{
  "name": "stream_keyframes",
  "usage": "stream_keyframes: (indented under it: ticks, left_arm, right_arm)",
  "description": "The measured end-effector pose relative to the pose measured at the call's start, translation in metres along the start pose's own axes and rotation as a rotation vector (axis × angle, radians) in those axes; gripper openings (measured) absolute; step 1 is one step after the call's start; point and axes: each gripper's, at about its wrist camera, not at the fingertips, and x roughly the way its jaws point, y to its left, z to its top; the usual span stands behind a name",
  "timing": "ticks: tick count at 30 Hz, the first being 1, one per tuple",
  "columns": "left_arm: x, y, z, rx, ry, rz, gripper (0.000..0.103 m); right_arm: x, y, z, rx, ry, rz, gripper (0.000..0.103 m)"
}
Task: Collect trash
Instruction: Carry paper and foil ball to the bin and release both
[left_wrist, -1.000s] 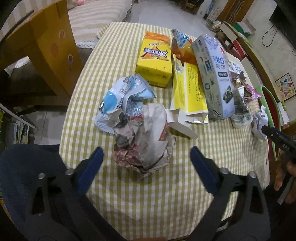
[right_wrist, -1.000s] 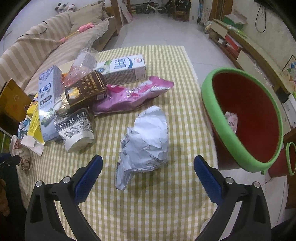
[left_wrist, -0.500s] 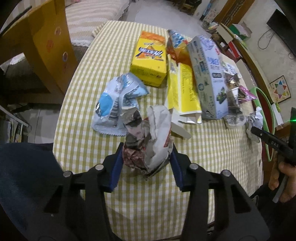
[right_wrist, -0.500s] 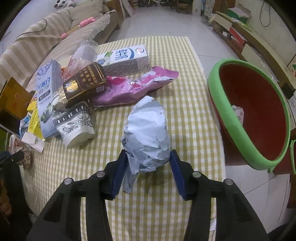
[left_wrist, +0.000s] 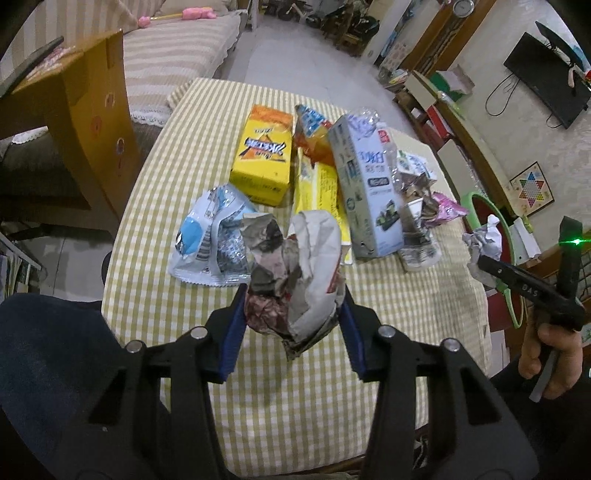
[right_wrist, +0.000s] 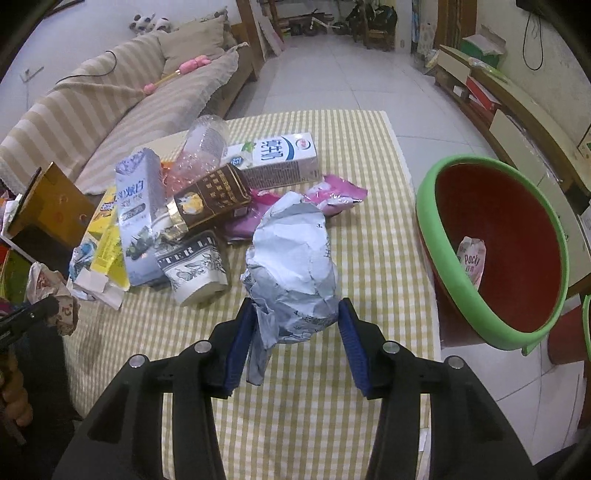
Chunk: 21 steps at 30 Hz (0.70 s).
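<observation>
Both my claws have just closed, my left claw (left_wrist: 291, 321) pinching the brown crumpled wrapper (left_wrist: 295, 273) and my right claw (right_wrist: 295, 332) the grey paper wad (right_wrist: 293, 266), lifted off the worktop (right_wrist: 332, 387), ready for the green-rimmed bin (right_wrist: 476, 299).

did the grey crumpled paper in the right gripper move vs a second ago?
Yes. The grey crumpled paper, clamped by the right gripper, has come up off the checked tablecloth; against the paper cup, still lying there, it now sits higher.
</observation>
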Motion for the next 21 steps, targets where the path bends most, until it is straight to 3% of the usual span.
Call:
stream_keyframes:
  ticks: [9, 21]
  left_arm:
    - [-0.003, -0.029, 0.015, 0.058, -0.019, -0.013, 0.045]
    - [0.016, -0.114, 0.057, 0.189, -0.031, -0.122, 0.045]
  right_arm:
    - [-0.015, -0.012, 0.01, 0.039, -0.05, 0.0, 0.045]
    - [-0.046, -0.06, 0.026, 0.143, -0.142, -0.045, 0.045]
